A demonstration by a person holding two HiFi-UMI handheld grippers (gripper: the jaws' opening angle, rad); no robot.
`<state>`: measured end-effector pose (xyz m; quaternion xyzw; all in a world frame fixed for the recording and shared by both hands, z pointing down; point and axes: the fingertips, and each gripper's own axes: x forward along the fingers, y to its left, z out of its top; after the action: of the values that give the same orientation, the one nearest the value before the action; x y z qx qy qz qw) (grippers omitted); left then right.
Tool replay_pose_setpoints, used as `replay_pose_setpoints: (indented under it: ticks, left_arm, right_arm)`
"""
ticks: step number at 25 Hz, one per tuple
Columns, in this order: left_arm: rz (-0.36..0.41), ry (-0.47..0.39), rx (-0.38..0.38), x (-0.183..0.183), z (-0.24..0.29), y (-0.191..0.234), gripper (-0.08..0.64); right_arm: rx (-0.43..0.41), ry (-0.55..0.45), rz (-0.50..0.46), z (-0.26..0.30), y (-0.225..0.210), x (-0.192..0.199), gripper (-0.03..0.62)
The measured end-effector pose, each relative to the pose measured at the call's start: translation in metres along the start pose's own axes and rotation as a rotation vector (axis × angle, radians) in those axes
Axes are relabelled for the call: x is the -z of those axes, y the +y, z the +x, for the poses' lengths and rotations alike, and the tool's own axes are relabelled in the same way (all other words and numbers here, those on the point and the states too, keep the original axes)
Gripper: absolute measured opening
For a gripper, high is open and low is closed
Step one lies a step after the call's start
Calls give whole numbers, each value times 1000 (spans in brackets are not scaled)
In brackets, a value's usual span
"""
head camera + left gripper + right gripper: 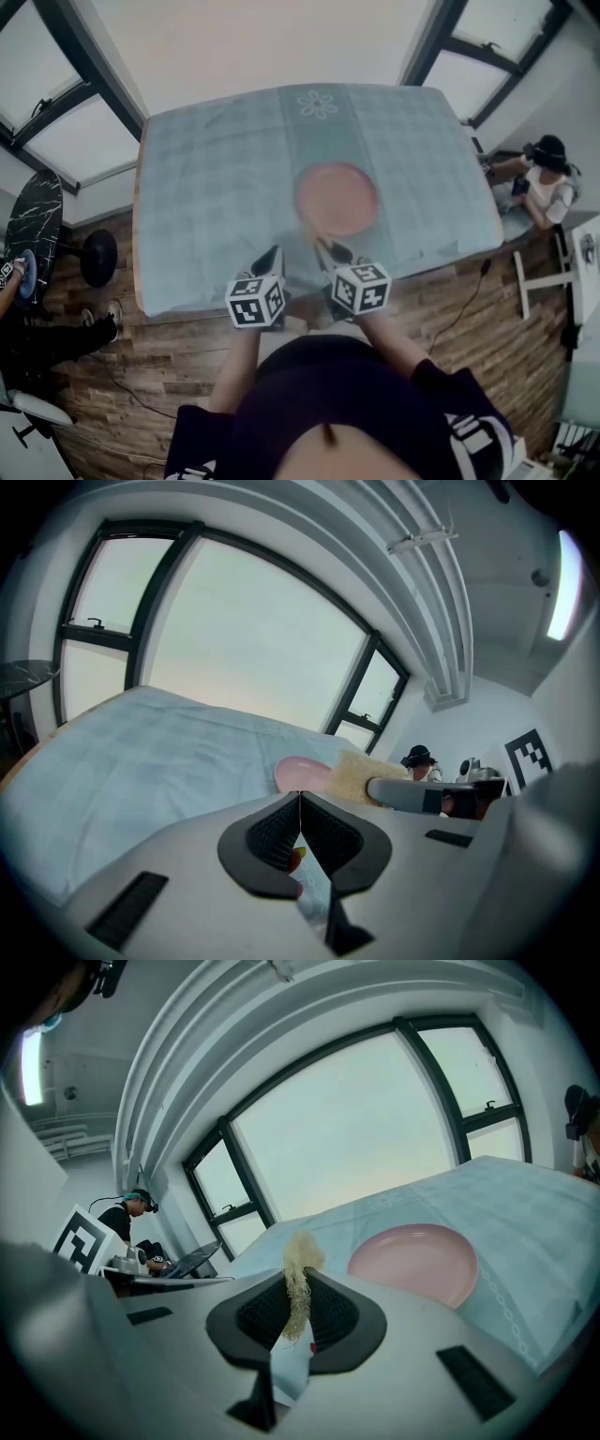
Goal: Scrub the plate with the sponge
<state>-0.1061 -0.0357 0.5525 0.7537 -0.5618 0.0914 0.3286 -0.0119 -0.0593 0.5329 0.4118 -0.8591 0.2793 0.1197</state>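
A pink plate (337, 199) lies right of centre on the table's pale blue-green cloth (206, 197). My right gripper (324, 247) hovers at the plate's near rim, shut on a thin tan sponge (300, 1274); the sponge stands edge-on between the jaws, and the plate (413, 1262) lies ahead to the right. My left gripper (273, 255) hangs over the cloth just left of the right one, shut with nothing between its jaws. From the left gripper (300, 804) view, the plate (300, 773) and the sponge (360, 774) show beyond the jaws, to the right.
The table's near edge (216, 305) runs just under both grippers, with wood floor below. A person (548, 183) sits at a desk to the right, another person (23, 323) at the left. A black stool (98, 255) and a dark marble table (33, 220) stand left.
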Motion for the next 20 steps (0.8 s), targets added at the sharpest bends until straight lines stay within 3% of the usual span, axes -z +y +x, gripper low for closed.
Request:
replay_pose_setpoints:
  ticks: [9,20]
  left_arm:
    - [-55,-55,-17,16,6,-69,11]
    - [-65,-88,-55,47,1,-134,11]
  right_arm:
    - [-40,-6,-106,-64,-31,-9,35]
    - [-84,1,-153,-123,-62,9,35]
